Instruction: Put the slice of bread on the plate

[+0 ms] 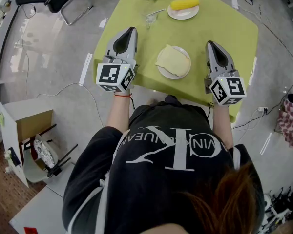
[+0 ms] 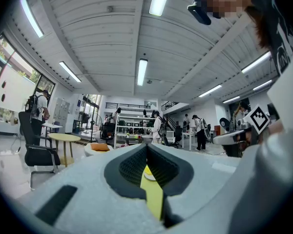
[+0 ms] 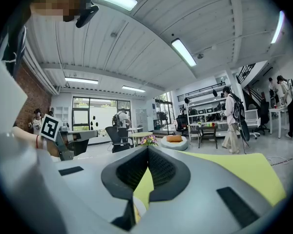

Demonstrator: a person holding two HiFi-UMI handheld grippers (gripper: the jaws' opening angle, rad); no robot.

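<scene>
- the pale, roughly square slice of bread [image 1: 173, 60] lies on the round white plate [image 1: 172, 76], at the near middle of the yellow-green table [image 1: 224, 30]; from how it lies, the task looks done.
- risk: the plate sits close to the table's near edge with a gripper on each side, so a careless sideways sweep could knock it towards that edge or off it.
- risk: the slice's left corner reaches the plate's rim, so a jolt to the plate could slide the bread partly onto the table.
- risk: re-gripping the soft slice now would probably dent or tear it for no gain.
- left gripper [image 1: 129, 31]: its jaws are pressed together with nothing between them; it is left of the plate and apart from it.
- right gripper [image 1: 210, 44]: its jaws are also pressed together and empty; it is right of the plate and not touching it.
- both grippers point away from the person across the table.
</scene>
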